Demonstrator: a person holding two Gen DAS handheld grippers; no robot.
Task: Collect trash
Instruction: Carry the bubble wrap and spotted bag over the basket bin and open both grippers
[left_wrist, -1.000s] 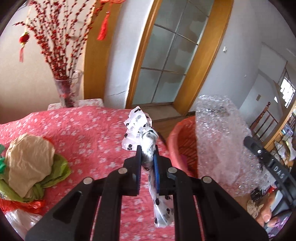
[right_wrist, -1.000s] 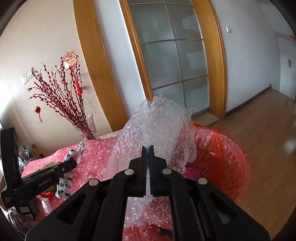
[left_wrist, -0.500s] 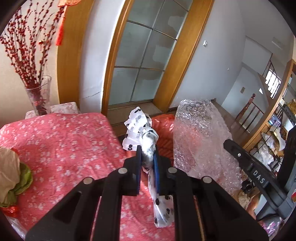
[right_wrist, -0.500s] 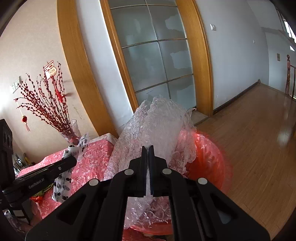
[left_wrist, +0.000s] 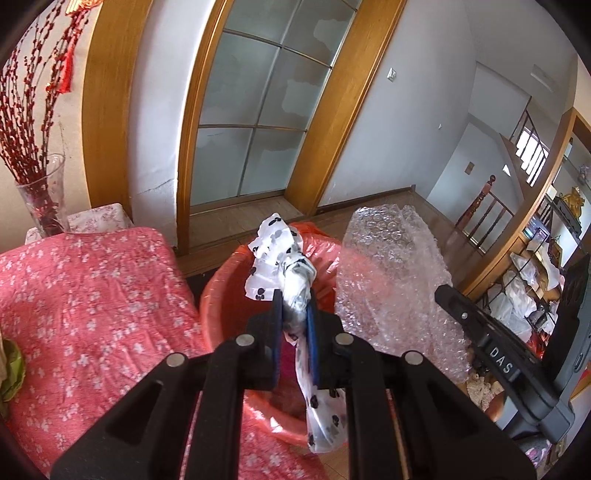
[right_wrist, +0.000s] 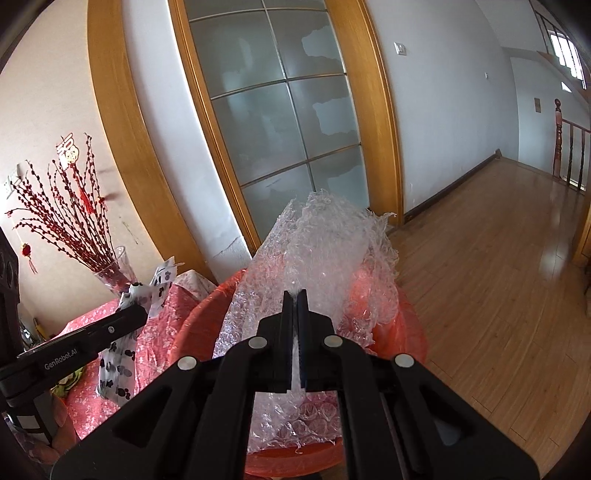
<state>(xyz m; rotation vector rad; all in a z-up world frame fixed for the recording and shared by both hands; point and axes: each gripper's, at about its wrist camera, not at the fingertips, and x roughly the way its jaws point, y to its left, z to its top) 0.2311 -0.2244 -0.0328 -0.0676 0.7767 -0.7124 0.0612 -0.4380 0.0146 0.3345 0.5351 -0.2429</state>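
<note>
Two tongs are loaded, one per hand. My left gripper (left_wrist: 293, 314) is clamped on a white plastic bag with black spots (left_wrist: 277, 254); its twisted middle sits between the fingers, the upper end fans out at 12 o'clock and the tail hangs down at 6 o'clock, partly hidden behind my right-hand finger. My right gripper (right_wrist: 294, 314) is nearly closed, pinching a thin fold of bubble wrap (right_wrist: 325, 254); the sheet stands crumpled above the fingertips and spills down behind them, so its lower edge is masked by the tong body.

Both loads hang over the red bin (left_wrist: 218, 295), which is lined with a red bag. From the left wrist view the bin lies directly ahead, its near wall and floor covered by the gripper; from the right wrist view only the rim at 9 and 3 o'clock is clear. What the bin contains cannot be made out.

At 9 o'clock in the left view lies the pink flowered tablecloth (left_wrist: 92, 295). A green-and-tan scrap (left_wrist: 9, 365) at its edge is cut off by the frame. A glass vase of red branches (left_wrist: 40, 195) stands at 10 o'clock.
</note>
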